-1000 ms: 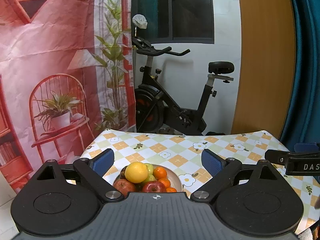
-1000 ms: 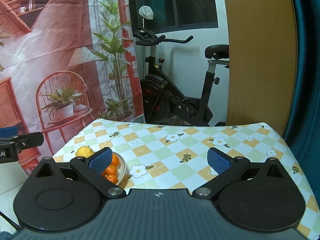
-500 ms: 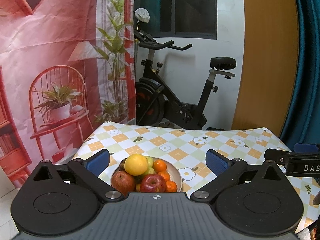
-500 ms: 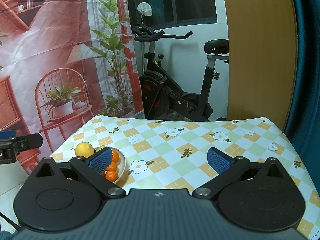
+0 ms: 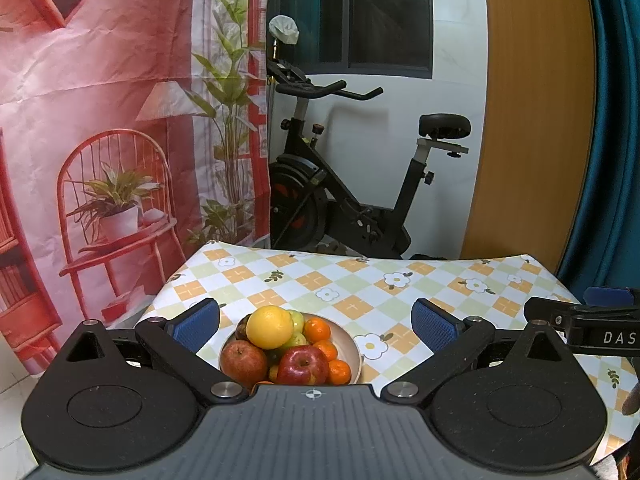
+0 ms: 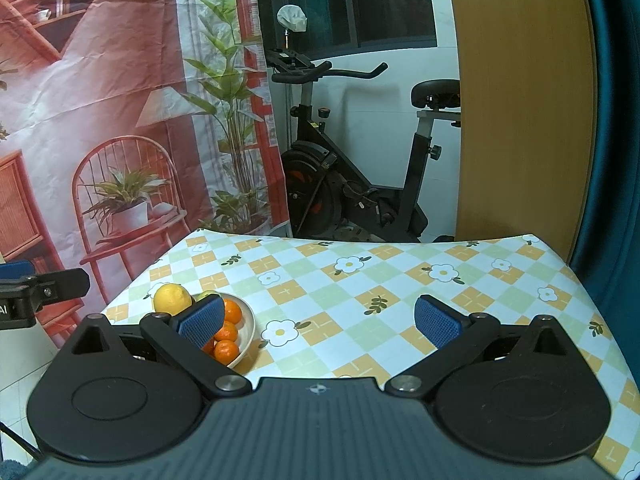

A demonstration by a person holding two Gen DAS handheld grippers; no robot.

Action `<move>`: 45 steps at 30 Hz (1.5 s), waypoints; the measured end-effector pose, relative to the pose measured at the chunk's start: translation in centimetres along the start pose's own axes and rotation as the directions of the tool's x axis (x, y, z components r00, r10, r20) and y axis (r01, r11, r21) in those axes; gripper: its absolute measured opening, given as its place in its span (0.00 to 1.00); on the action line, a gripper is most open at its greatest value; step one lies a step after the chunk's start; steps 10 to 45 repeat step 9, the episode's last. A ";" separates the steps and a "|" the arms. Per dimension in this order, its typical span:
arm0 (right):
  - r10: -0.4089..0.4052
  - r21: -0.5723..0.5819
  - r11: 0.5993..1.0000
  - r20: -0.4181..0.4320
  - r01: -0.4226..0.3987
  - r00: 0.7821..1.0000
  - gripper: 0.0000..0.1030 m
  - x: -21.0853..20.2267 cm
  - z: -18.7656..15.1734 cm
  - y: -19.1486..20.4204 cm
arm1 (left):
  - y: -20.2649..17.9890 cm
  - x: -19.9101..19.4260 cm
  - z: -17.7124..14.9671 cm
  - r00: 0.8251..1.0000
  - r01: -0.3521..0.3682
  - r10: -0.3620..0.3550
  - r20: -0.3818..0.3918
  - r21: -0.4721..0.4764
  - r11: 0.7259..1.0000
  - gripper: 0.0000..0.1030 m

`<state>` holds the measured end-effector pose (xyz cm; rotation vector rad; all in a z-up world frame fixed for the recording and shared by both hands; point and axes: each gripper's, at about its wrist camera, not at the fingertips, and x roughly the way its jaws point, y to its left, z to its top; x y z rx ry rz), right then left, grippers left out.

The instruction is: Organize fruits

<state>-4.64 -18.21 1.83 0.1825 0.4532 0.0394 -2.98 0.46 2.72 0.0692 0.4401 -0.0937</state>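
A beige bowl (image 5: 354, 344) piled with fruit sits at the near left of the checked table (image 5: 360, 284): a yellow lemon (image 5: 269, 327) on top, two red apples (image 5: 302, 365), green fruit and several small oranges (image 5: 318, 330). My left gripper (image 5: 316, 324) is open and empty, its jaws either side of the bowl and above it. In the right wrist view the bowl (image 6: 248, 330) and lemon (image 6: 172, 299) lie behind my left fingertip (image 6: 200, 320). My right gripper (image 6: 318, 322) is open and empty over bare tablecloth.
The right gripper's finger (image 5: 580, 318) shows at the right edge of the left wrist view; the left gripper's finger (image 6: 40, 286) at the left edge of the right wrist view. An exercise bike (image 5: 340, 200) stands beyond the table's far edge, a printed backdrop (image 5: 100, 120) to the left.
Both cameras have tilted down and drawn slightly closer to the table; the bowl shows more fully between the left jaws. Both grippers stay open.
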 end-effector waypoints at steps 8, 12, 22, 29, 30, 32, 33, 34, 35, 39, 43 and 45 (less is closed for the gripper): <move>0.001 -0.001 1.000 0.000 -0.001 1.000 1.00 0.0 0.0 0.1 | 0.1 0.1 0.0 1.000 -0.003 0.003 -0.002 0.001 1.000 1.00; 0.001 0.000 1.000 0.000 -0.001 1.000 1.00 0.0 0.0 0.1 | 0.1 0.1 0.0 1.000 0.000 0.000 -0.001 0.001 1.000 1.00; 0.001 0.000 1.000 0.000 -0.001 1.000 1.00 0.0 0.0 0.1 | 0.1 0.1 0.0 1.000 0.000 0.000 -0.001 0.001 1.000 1.00; 0.001 0.000 1.000 0.000 -0.001 1.000 1.00 0.0 0.0 0.1 | 0.1 0.1 0.0 1.000 0.000 0.000 -0.001 0.001 1.000 1.00; 0.001 0.000 1.000 0.000 -0.001 1.000 1.00 0.0 0.0 0.1 | 0.1 0.1 0.0 1.000 0.000 0.000 -0.001 0.001 1.000 1.00; 0.001 0.000 1.000 0.000 -0.001 1.000 1.00 0.0 0.0 0.1 | 0.1 0.1 0.0 1.000 0.000 0.000 -0.001 0.001 1.000 1.00; 0.001 0.000 1.000 0.000 -0.001 1.000 1.00 0.0 0.0 0.1 | 0.1 0.1 0.0 1.000 0.000 0.000 -0.001 0.001 1.000 1.00; 0.001 0.000 1.000 0.000 -0.001 1.000 1.00 0.0 0.0 0.1 | 0.1 0.1 0.0 1.000 0.000 0.000 -0.001 0.001 1.000 1.00; 0.001 0.000 1.000 0.000 -0.001 1.000 1.00 0.0 0.0 0.1 | 0.1 0.1 0.0 1.000 0.000 0.000 -0.001 0.001 1.000 1.00; 0.001 0.000 1.000 0.000 -0.001 1.000 1.00 0.0 0.0 0.1 | 0.1 0.1 0.0 1.000 0.000 0.000 -0.001 0.001 1.000 1.00; 0.001 0.000 1.000 0.000 -0.001 1.000 1.00 0.0 0.0 0.1 | 0.1 0.1 0.0 1.000 0.000 0.000 -0.001 0.001 1.000 1.00; 0.001 0.000 1.000 0.000 -0.001 1.000 1.00 0.0 0.0 0.1 | 0.1 0.1 0.0 1.000 0.000 0.000 -0.001 0.001 1.000 1.00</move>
